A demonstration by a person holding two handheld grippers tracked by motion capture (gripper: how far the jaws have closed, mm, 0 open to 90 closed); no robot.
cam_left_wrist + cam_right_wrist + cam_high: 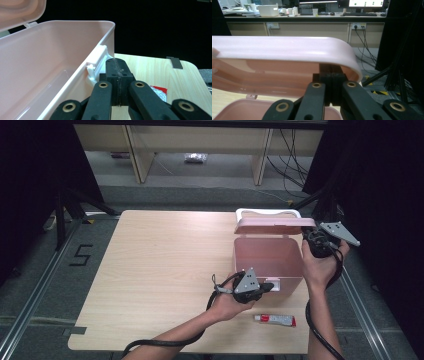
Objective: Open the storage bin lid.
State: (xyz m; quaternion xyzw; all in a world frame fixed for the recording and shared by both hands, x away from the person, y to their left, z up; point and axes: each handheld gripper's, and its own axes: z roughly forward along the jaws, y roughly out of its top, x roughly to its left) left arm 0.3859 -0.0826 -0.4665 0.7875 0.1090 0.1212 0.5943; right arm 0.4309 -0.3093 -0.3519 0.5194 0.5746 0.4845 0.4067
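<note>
Pink storage box, centre-right: my right gripper, closed empty, props its lid; left gripper closed at the latch. Slipping drops the lid.

The left gripper has its black jaws pressed together just beside the white latch on the open pink box's front wall, above the wooden bench where a red-and-white tube lies.

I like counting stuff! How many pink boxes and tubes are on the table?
2: one pink box at the table's far right, its lid raised, and one tube lying flat near the front edge, just in front of the box. Nothing shows inside the box, though its floor is partly hidden.
</note>
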